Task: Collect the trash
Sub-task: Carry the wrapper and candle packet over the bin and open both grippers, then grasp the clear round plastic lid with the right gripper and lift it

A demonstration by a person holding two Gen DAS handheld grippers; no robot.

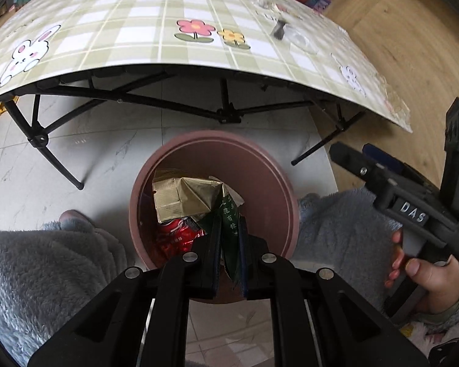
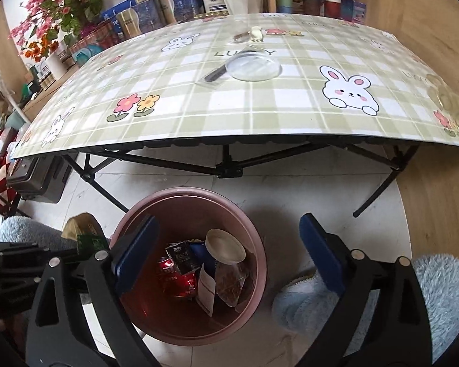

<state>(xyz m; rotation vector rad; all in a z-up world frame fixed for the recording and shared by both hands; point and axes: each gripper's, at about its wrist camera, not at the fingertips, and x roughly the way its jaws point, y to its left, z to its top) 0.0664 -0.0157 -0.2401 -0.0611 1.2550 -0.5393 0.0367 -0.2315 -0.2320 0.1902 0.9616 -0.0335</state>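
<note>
Below, left tongs (image 1: 229,244) pinched on a green wrapper (image 1: 229,232) above the pink bin (image 1: 290,208), right tongs (image 2: 229,260) spread wide over the same bin, holding nothing.

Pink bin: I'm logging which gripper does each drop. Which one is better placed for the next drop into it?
Left. The left gripper is shut on the green-gold wrapper directly over the pink bin; the right gripper hangs open, holding nothing.
</note>
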